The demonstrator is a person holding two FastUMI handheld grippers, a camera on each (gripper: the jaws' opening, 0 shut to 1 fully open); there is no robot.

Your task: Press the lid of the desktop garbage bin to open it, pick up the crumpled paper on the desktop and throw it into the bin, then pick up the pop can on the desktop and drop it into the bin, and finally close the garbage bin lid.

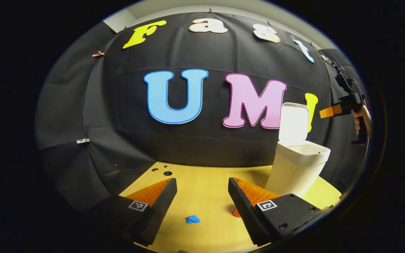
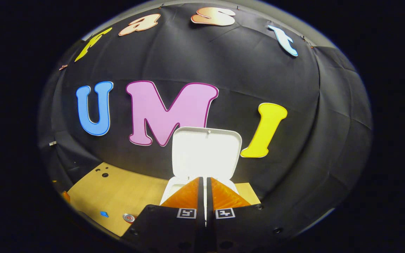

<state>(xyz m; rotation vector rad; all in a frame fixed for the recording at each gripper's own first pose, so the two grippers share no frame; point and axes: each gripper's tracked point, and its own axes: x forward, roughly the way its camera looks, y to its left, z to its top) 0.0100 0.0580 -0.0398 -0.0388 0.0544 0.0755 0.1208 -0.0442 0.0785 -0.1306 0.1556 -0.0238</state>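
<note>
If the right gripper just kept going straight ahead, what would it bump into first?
Most likely the bin's raised lid. The right gripper points, fingers nearly together, across the open bin at the upright lid behind it. Depth is hard to judge, so it might clip the bin's rim first.

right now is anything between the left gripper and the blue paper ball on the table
Nothing visible. The left gripper is open, and the crumpled paper lies on bare table between its fingers. The bin stands off to the side, lid already up.
</note>
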